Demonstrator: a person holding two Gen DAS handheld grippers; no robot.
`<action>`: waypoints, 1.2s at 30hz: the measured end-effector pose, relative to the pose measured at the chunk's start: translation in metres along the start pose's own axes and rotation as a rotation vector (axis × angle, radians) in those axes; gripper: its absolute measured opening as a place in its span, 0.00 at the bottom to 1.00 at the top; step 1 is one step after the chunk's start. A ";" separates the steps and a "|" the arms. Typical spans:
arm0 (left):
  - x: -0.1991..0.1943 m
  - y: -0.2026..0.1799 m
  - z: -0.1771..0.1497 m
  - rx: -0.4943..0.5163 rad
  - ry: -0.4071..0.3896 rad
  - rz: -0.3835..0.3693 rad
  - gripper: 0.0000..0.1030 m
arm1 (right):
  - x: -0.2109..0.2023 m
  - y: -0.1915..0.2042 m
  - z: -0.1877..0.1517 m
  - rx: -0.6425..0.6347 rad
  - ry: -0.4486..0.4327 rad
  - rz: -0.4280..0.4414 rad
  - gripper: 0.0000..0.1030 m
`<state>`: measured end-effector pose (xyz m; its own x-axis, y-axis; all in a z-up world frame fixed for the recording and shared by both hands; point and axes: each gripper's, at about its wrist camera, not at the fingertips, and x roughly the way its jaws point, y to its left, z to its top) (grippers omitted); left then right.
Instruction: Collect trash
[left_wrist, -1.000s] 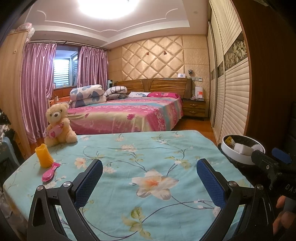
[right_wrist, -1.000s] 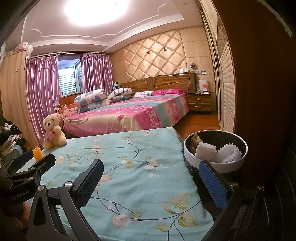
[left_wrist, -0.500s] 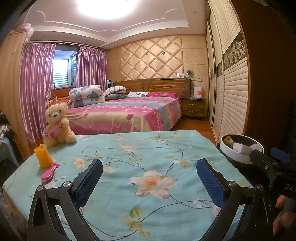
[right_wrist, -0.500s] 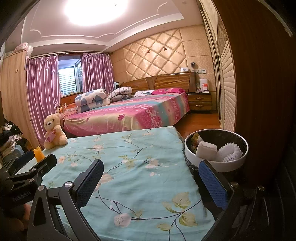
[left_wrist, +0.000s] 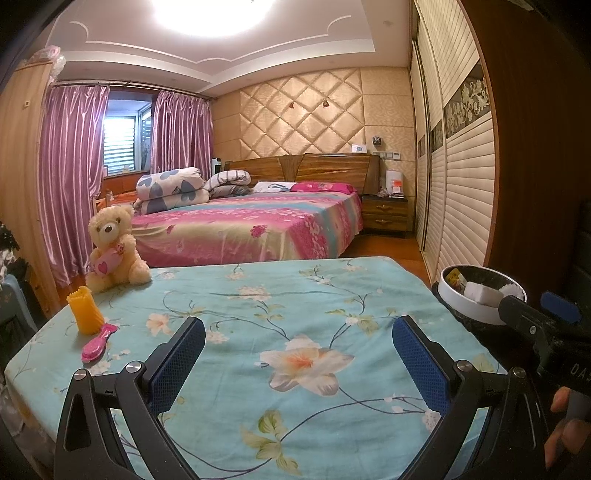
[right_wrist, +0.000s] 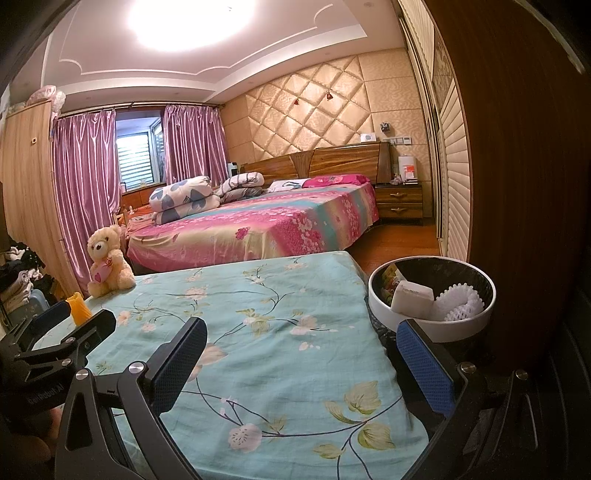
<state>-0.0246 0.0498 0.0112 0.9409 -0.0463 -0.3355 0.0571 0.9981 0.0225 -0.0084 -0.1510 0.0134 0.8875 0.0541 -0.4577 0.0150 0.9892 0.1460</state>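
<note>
A white-rimmed trash bin (right_wrist: 384, 306) with a black liner stands off the table's right edge. It holds a white foam block (right_wrist: 412, 301), a white foam fruit net (right_wrist: 460, 301) and a yellow wrapper (right_wrist: 389, 282). The bin also shows in the left wrist view (left_wrist: 452, 301). My left gripper (left_wrist: 299, 354) is open and empty above the floral tablecloth (left_wrist: 258, 302). My right gripper (right_wrist: 301, 360) is open and empty above the table's right edge, just short of the bin.
A teddy bear (left_wrist: 112, 254), a yellow ridged cup (left_wrist: 85, 309) and a pink hairbrush (left_wrist: 98, 343) sit at the table's far left. A bed (left_wrist: 251, 229) lies beyond. A wardrobe (left_wrist: 465, 206) and a dark wooden panel (right_wrist: 517, 184) stand on the right.
Both grippers have stayed open and empty. The views have shifted only slightly.
</note>
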 end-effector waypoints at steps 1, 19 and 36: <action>0.000 0.000 0.000 0.000 0.000 0.000 0.99 | 0.000 0.000 0.000 0.001 0.000 0.001 1.00; 0.000 0.001 0.000 0.004 0.005 -0.006 0.99 | 0.000 0.000 0.000 0.001 0.001 0.001 1.00; 0.000 0.001 0.000 0.009 0.006 -0.010 0.99 | 0.000 -0.001 0.000 0.003 0.002 0.002 1.00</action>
<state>-0.0243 0.0508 0.0110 0.9382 -0.0556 -0.3416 0.0691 0.9972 0.0275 -0.0080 -0.1519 0.0135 0.8867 0.0564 -0.4589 0.0143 0.9887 0.1491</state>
